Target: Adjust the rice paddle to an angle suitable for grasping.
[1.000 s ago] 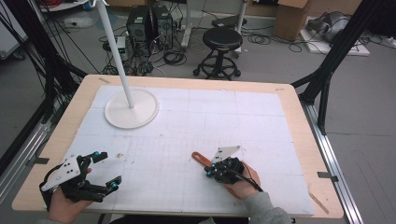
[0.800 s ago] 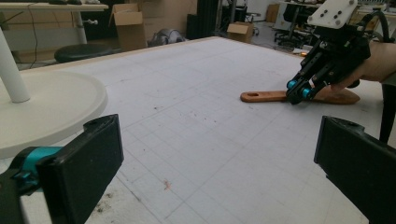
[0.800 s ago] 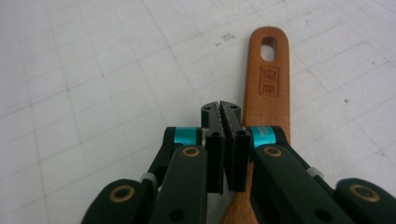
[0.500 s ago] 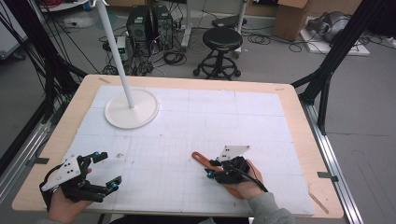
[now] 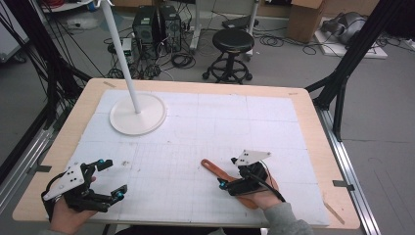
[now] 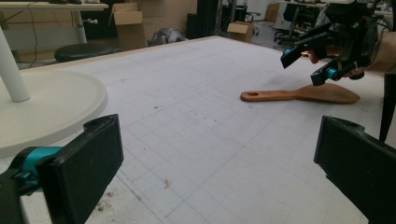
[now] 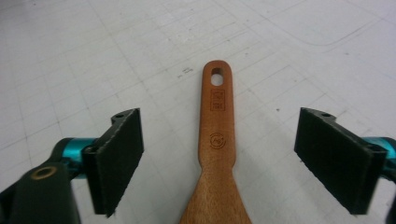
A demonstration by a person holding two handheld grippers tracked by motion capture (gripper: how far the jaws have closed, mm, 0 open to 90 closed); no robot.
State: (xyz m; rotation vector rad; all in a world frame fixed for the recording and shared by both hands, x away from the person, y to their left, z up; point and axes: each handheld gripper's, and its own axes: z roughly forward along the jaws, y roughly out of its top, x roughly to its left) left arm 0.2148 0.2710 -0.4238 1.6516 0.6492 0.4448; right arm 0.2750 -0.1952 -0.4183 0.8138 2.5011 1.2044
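A wooden spatula (image 5: 215, 170) lies flat on the white gridded mat (image 5: 205, 127), near the front right, its handle with a hanging hole pointing up-left. My right gripper (image 5: 227, 172) hovers over its blade end. The jaws have just been opening and now stand wide apart. In the right gripper view the spatula (image 7: 218, 140) runs between the pads below the right gripper (image 7: 222, 140), touching neither. My left gripper (image 5: 111, 178) rests open at the front left, holding nothing. In the left gripper view the left gripper (image 6: 219, 158) faces the spatula (image 6: 299, 94) and the right gripper (image 6: 308, 63).
A white lamp stand with a round base (image 5: 138, 113) and a thin pole (image 5: 120, 54) stands at the mat's back left; the base (image 6: 46, 107) is close to my left jaw. The wooden table edge (image 5: 313, 122) frames the mat. A stool (image 5: 234, 41) stands beyond the table.
The right gripper's jaws have spread apart over the spatula, which stays lying on the mat. The left hand and its gripper have kept still.
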